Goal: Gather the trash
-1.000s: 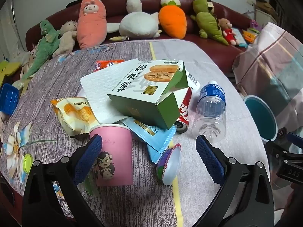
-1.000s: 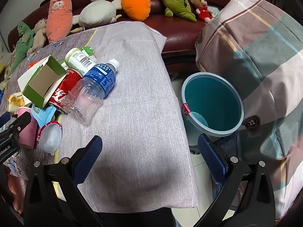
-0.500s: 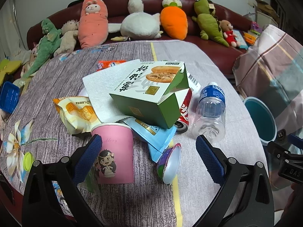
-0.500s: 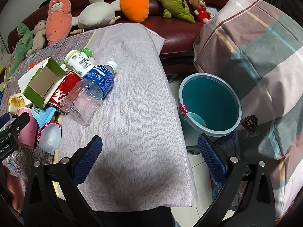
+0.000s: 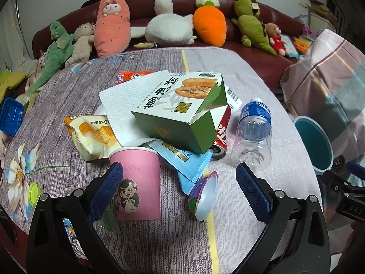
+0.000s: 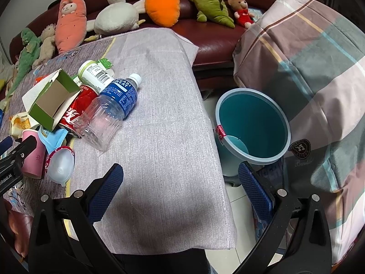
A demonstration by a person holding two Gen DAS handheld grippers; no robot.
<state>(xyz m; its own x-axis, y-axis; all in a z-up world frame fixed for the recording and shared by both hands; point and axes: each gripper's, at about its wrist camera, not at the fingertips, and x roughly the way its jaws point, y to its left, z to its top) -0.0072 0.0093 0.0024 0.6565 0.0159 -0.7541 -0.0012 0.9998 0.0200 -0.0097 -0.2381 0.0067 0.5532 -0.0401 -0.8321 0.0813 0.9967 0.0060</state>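
Left tool [image 5: 179, 178] eased back slightly; both tools spread wide, empty; trash heap: pink cup [image 5: 138, 182], green box [image 5: 180, 111].

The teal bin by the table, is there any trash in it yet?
No, the teal bin shows only its bare inside in the right wrist view.
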